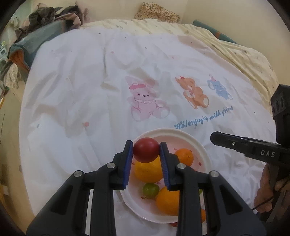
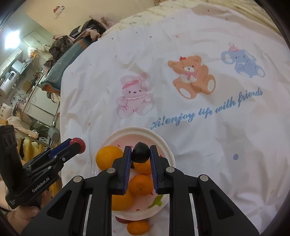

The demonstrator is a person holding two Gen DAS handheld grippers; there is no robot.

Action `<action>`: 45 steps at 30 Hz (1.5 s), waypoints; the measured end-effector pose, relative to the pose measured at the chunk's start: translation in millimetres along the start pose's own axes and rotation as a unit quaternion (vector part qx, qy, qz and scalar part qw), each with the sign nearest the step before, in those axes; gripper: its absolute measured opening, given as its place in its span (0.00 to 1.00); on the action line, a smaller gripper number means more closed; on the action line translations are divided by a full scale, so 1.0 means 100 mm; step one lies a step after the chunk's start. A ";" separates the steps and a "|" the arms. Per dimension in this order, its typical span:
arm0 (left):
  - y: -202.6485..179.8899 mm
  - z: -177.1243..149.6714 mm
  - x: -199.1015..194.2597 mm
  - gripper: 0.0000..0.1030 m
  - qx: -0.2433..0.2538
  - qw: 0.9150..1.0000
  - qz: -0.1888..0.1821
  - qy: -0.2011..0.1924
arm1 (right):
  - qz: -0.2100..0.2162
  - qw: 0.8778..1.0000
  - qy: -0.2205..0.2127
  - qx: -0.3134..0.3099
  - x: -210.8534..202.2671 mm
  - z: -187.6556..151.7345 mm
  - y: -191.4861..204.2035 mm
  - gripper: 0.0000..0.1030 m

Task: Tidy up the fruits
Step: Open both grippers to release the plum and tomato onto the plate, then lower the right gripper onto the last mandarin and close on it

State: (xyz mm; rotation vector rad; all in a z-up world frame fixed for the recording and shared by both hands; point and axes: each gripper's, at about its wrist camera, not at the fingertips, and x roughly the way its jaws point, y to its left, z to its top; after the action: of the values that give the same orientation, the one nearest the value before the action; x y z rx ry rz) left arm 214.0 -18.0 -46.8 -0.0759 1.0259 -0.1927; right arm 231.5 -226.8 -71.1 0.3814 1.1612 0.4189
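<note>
My left gripper (image 1: 146, 151) is shut on a red round fruit (image 1: 146, 152) and holds it above a white plate (image 1: 202, 145) on the bed. The plate holds a yellow-orange fruit (image 1: 147, 171), oranges (image 1: 184, 156) and a small green fruit (image 1: 150, 189). My right gripper (image 2: 140, 154) is shut on a dark, almost black fruit (image 2: 140, 152) above the same plate (image 2: 163, 143), over several oranges (image 2: 108, 157). The left gripper also shows in the right wrist view (image 2: 77, 144), still holding the red fruit. An orange (image 2: 137, 227) and a red fruit lie on the sheet beside the plate's near rim.
The plate sits on a white quilt (image 1: 90, 90) printed with cartoon bears and blue writing. A pile of clothes (image 1: 45, 20) lies at the bed's far left. A patterned pillow (image 1: 157, 12) lies at the head. Room furniture (image 2: 18, 76) stands left of the bed.
</note>
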 end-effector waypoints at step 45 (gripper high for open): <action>0.15 -0.21 -0.41 0.84 -0.041 0.998 0.033 -0.040 | -0.002 0.999 0.018 0.040 -0.13 -0.23 -0.05 0.61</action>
State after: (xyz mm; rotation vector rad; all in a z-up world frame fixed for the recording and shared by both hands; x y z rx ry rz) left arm 177.0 5.1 -25.9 -0.1226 0.9551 -0.0878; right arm 206.3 -236.4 -71.3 0.4415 1.2168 0.3776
